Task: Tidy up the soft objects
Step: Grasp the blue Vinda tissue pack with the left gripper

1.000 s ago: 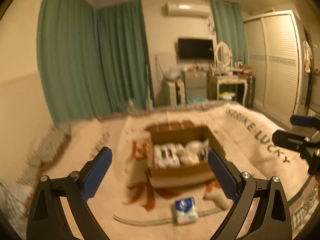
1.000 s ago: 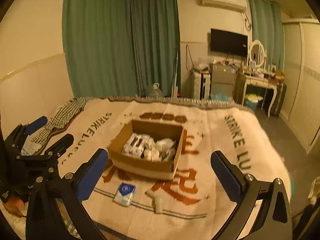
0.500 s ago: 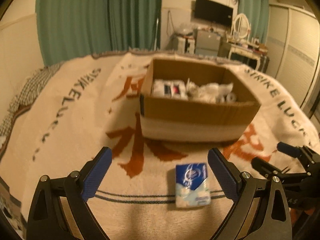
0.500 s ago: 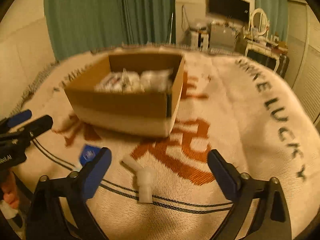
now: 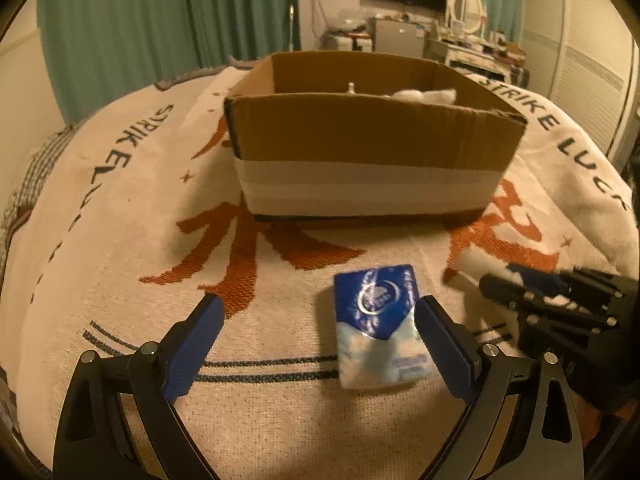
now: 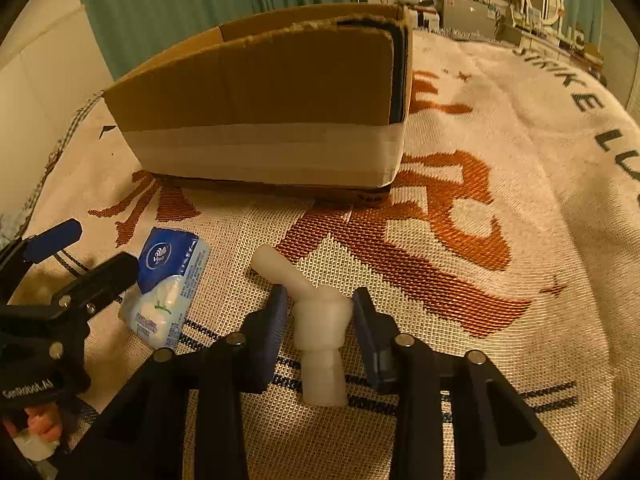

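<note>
A blue and white tissue pack [image 5: 380,324] lies on the blanket in front of a cardboard box [image 5: 372,140]. My left gripper [image 5: 316,344] is open and low over the blanket, its right finger beside the pack. In the right wrist view the pack [image 6: 168,284] lies left of a white soft tube-shaped piece [image 6: 316,316]. My right gripper [image 6: 320,316] has closed in around this piece, both pads at its sides. The box [image 6: 272,112] stands just behind. White soft items [image 5: 424,94] show over the box rim.
A cream blanket [image 6: 500,208] with orange characters and dark lettering covers the bed. The other gripper shows at the right in the left wrist view [image 5: 560,300] and at the left in the right wrist view [image 6: 60,300]. Green curtains, a TV and a dresser stand behind.
Both grippers have dropped down toward the blanket in front of the box. The left one has come to the tissue pack. The right one has narrowed from wide open onto the white piece.
</note>
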`<state>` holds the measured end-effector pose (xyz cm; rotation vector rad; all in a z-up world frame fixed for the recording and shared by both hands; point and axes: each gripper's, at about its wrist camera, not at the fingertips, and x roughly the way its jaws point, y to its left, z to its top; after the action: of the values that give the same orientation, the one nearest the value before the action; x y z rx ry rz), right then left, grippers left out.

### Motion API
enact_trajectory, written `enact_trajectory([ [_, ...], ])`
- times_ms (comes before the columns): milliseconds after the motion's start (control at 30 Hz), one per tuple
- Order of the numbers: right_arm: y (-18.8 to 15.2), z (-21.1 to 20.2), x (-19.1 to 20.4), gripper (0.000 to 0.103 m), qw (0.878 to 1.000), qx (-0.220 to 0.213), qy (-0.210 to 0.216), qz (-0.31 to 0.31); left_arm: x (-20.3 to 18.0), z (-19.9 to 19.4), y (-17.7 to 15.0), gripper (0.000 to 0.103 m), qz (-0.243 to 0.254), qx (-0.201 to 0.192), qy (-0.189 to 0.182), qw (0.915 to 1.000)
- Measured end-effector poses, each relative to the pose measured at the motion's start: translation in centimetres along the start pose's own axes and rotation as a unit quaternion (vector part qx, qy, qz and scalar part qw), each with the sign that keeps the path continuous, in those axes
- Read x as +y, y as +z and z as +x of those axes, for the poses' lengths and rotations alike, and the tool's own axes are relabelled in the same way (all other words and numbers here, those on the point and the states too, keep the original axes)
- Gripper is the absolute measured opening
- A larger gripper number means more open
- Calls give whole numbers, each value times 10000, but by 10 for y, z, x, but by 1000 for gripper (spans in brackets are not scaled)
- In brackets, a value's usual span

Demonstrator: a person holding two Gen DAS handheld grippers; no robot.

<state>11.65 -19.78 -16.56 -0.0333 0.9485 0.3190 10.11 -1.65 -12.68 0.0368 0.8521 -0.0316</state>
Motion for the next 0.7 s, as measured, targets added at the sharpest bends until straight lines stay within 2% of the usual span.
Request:
enact_trajectory([
  [133,-3,-18,-5,29,9995,-283,-44,149,-10,-1,-4,97,122,46,-93,9999],
  [300,-4,-22,-9,29,9993,-292,-46,210,-19,13,-5,97,171,174,-241,9994],
  [433,-2,-18,-9,29,9995,-234,-36,201,-22,27,-5,96,250,282,-192,9991],
  [533,-2,-16,-7,29,9996,-211,-28,173,-23,35,-7,80,253,407,-316,9984],
  [567,-2,-15,-7,29,9996,-211,-29,168,-22,36,-8,66,249,432,-382,9980],
  [600,-2,-16,-8,29,9996,-199,-17,177,-23,37,-8,59,247,449,-448,9977],
  [633,-3,-16,-8,29,9996,-189,-14,205,-23,36,-9,54,245,456,-511,9973],
  [700,-4,-21,-8,29,9994,-234,-51,257,-25,29,-9,53,304,375,-532,9974],
])
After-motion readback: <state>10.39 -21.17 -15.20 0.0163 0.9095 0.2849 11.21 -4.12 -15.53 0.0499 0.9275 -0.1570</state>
